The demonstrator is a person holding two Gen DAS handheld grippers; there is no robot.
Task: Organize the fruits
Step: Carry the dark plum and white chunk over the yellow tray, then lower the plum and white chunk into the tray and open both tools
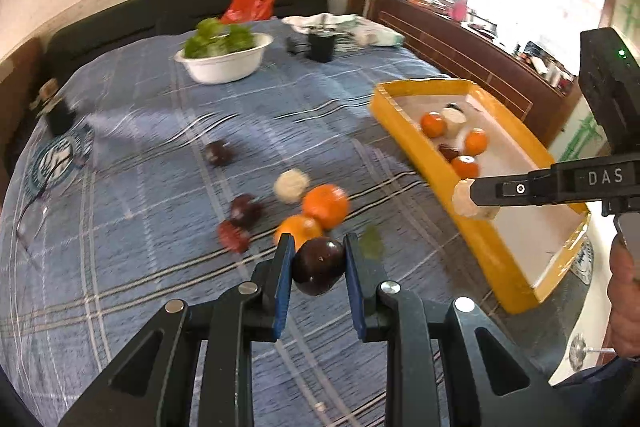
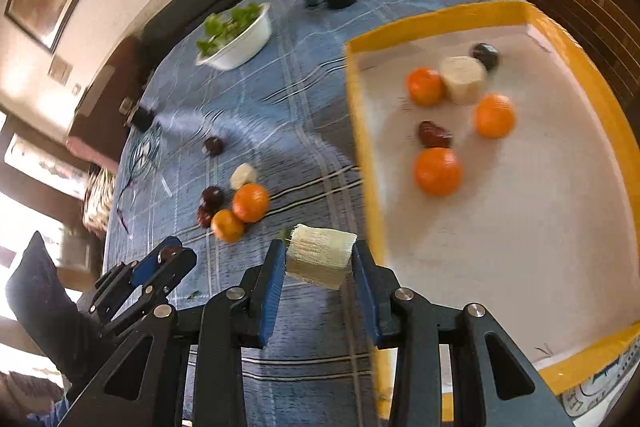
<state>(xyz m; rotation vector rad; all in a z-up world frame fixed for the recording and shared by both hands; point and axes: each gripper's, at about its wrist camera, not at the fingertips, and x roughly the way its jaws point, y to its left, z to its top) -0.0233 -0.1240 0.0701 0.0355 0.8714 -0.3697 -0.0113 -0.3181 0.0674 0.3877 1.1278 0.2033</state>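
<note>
Two tools pinching: left (image 1: 319, 267) plum (image 1: 318, 265), right (image 2: 319, 261) foam-netted fruit (image 2: 320, 259) (netting clear only right view).

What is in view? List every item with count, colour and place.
Tray: one, yellow rim, white floor, right side of bedspread.
Oranges: three in tray, two on bedspread.
Dark fruits: two in tray, four loose on bedspread, one in left gripper.
Pale foam-netted fruits: one in tray, one on bedspread, one in right gripper.
Bowl: one, white, holding greens, far side.
Bag: one, red, far edge.
Bedspread: blue plaid.
</note>
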